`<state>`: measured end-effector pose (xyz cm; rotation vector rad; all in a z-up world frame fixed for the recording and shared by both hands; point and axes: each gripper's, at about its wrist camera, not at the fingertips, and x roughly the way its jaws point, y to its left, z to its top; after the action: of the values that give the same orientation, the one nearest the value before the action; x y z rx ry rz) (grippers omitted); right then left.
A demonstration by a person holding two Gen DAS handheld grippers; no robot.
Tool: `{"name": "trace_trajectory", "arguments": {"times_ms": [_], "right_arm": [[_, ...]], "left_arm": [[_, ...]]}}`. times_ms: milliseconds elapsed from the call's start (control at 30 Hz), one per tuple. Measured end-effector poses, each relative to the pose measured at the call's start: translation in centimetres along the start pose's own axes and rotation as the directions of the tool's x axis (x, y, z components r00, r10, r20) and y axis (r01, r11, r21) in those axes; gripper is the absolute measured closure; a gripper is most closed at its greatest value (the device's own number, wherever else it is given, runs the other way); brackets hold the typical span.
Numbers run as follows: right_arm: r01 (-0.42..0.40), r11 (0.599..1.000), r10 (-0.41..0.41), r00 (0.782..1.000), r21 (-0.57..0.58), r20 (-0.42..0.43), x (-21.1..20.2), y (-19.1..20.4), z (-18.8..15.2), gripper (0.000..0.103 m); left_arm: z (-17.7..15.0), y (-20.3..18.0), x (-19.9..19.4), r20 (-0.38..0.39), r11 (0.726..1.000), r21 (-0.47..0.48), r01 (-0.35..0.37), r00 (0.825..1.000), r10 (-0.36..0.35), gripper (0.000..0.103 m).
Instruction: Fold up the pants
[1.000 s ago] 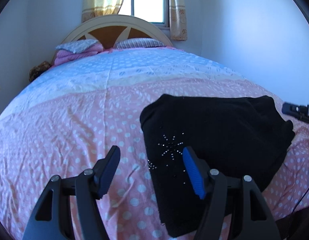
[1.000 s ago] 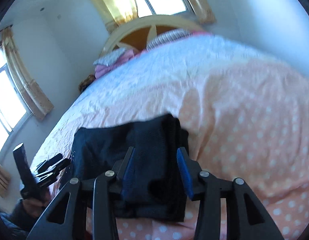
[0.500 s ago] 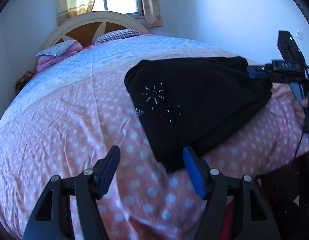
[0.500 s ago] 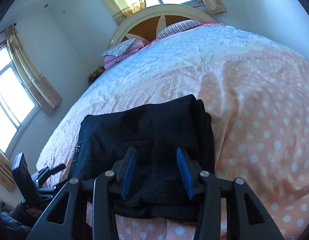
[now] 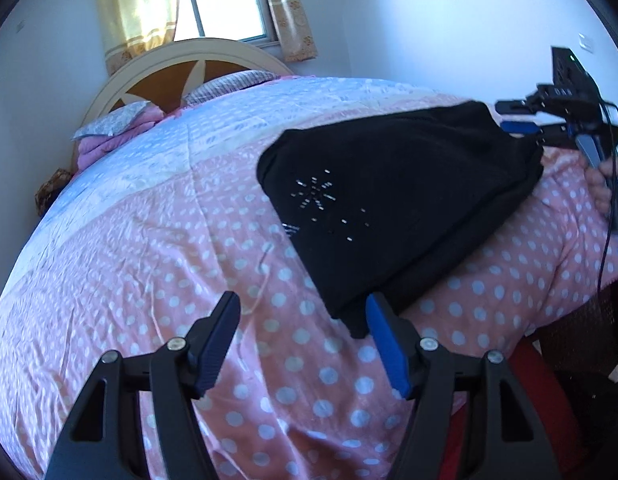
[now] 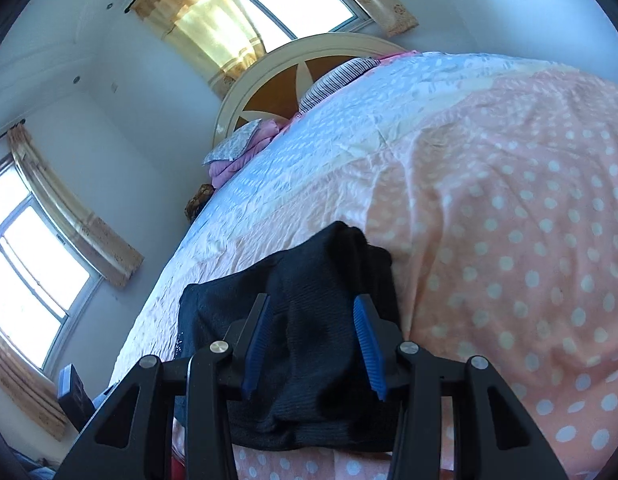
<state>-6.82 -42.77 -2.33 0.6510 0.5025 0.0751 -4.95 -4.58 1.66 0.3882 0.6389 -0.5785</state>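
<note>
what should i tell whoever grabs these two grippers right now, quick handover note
Left gripper: open, nothing held, just short of the near corner of the black pants.
Right gripper: jaws apart, straddling a raised bunch of the pants' other end; a grip cannot be told.
Pants lie already folded into a compact panel near the edge of the pink dotted bedspread.
Left: likely a last fold or smoothing.

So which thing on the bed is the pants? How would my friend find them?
Start at the big bed with its pink polka-dot cover. Near the foot edge, far from the pillows by the headboard, lies a flat black bundle: the pants. They are the only black thing on the cover, with a little burst of shiny studs on one side.
</note>
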Motion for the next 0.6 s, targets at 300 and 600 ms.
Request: {"name": "trace_trajectory", "arguments": {"times_ms": [300, 600], "right_arm": [[-0.004, 1.000, 0.004, 1.000, 0.022, 0.012, -0.2, -0.5, 0.0, 0.058], [-0.007, 0.999, 0.007, 1.000, 0.053, 0.012, -0.3, -1.2, -0.1, 0.058]], "left_arm": [[1.2, -0.8, 1.9, 0.004, 0.999, 0.025, -0.034, 0.999, 0.034, 0.032], [1.4, -2.4, 1.6, 0.030, 0.998, 0.065, 0.019, 0.999, -0.021, 0.088]]}}
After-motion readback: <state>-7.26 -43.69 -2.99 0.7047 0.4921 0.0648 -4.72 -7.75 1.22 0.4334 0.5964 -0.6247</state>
